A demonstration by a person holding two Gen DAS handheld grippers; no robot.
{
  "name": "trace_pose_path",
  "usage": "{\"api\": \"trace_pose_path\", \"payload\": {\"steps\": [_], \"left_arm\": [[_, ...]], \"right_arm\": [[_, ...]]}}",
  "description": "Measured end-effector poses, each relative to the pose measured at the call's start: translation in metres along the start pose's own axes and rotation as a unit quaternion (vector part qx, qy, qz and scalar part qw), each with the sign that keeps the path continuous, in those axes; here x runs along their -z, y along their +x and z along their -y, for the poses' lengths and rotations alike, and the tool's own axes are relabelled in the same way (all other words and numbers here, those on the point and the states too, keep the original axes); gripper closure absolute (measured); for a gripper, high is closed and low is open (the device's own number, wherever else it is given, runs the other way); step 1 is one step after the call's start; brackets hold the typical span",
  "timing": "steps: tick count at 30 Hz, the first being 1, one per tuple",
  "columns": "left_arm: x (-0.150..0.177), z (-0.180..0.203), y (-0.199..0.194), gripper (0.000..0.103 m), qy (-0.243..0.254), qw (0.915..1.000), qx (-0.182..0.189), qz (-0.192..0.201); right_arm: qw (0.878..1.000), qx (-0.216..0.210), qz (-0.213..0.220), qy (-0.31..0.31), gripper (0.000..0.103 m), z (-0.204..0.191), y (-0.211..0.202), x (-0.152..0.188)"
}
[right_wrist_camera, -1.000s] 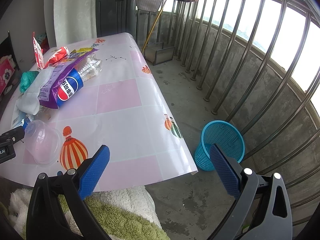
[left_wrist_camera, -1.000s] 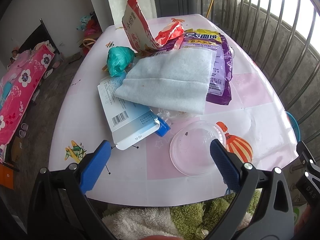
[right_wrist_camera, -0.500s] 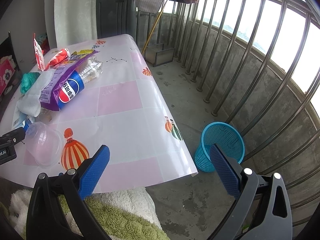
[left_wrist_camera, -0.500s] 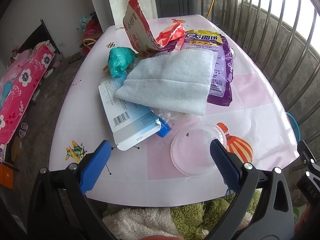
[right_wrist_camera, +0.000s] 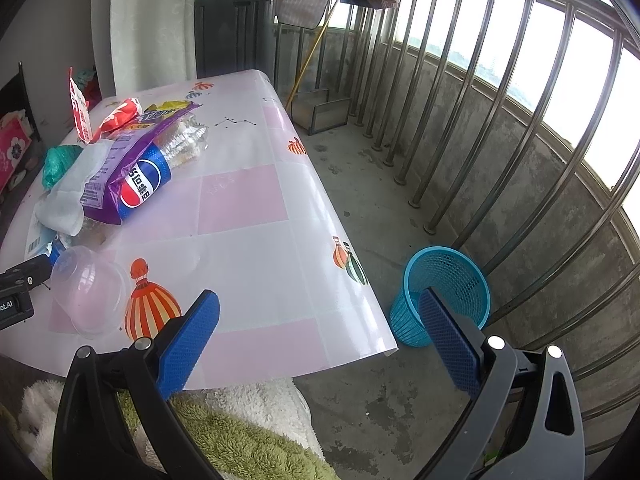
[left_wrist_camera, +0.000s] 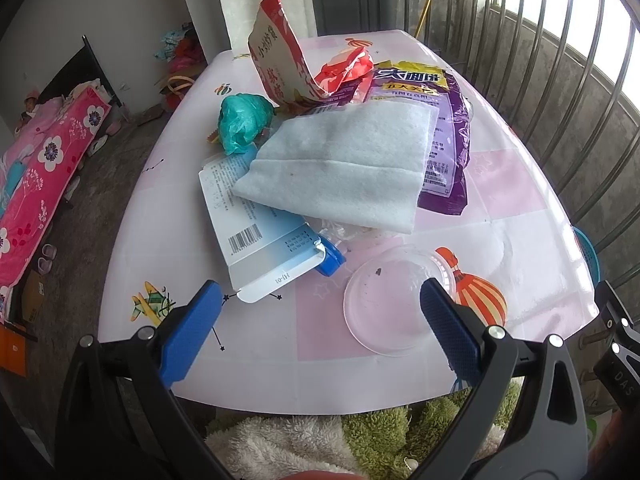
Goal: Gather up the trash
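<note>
A pile of trash lies on the pink-and-white table point(left_wrist_camera: 256, 356): a clear plastic bowl point(left_wrist_camera: 394, 300) nearest me, a blue-white carton point(left_wrist_camera: 256, 236), a white cloth point(left_wrist_camera: 344, 170), a purple snack bag point(left_wrist_camera: 444, 136), a teal bag point(left_wrist_camera: 244, 122), a red-white wrapper point(left_wrist_camera: 280, 52). My left gripper point(left_wrist_camera: 320, 324) is open and empty, just short of the bowl and carton. My right gripper point(right_wrist_camera: 320, 332) is open and empty over the table's near right corner. A Pepsi bottle point(right_wrist_camera: 154, 170) and the bowl point(right_wrist_camera: 90, 290) show in the right wrist view. A blue mesh bin point(right_wrist_camera: 444, 294) stands on the floor.
A metal railing point(right_wrist_camera: 520, 128) runs along the right of the balcony. A green-white fluffy cloth point(right_wrist_camera: 224, 436) lies below the table's near edge. A pink flowered bed point(left_wrist_camera: 44, 168) is at the left. A dustpan point(right_wrist_camera: 320, 110) sits on the floor beyond the table.
Both grippers have crept slightly forward toward the table; the trash has not moved. Both stay open.
</note>
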State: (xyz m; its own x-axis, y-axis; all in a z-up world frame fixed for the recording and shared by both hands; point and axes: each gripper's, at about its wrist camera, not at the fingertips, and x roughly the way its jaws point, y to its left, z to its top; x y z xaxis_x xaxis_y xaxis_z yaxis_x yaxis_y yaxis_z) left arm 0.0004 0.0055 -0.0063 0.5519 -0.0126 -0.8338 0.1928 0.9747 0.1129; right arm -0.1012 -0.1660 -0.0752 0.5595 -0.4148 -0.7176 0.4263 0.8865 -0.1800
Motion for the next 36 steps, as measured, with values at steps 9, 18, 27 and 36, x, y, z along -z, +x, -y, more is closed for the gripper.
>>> {"api": "trace_pose_path", "payload": {"steps": [9, 18, 27, 36], "left_arm": [[-0.001, -0.005, -0.002, 0.007, -0.005, 1.0000, 0.003, 0.001], [-0.009, -0.018, -0.010, 0.007, -0.026, 0.9993, 0.013, 0.023], [-0.026, -0.059, -0.017, 0.007, -0.029, 0.9971, 0.008, 0.070], [-0.042, -0.114, -0.012, 0.007, -0.091, 0.9842, 0.092, 0.121]], "right_arm": [[1.000, -0.001, 0.000, 0.000, 0.006, 0.000, 0.000, 0.000], [1.000, -0.010, 0.009, -0.001, 0.006, -0.007, 0.001, -0.007], [0.989, -0.104, 0.100, -0.028, 0.006, -0.032, -0.016, -0.052], [0.960, -0.218, 0.157, -0.072, 0.006, -0.089, -0.027, -0.085]]}}
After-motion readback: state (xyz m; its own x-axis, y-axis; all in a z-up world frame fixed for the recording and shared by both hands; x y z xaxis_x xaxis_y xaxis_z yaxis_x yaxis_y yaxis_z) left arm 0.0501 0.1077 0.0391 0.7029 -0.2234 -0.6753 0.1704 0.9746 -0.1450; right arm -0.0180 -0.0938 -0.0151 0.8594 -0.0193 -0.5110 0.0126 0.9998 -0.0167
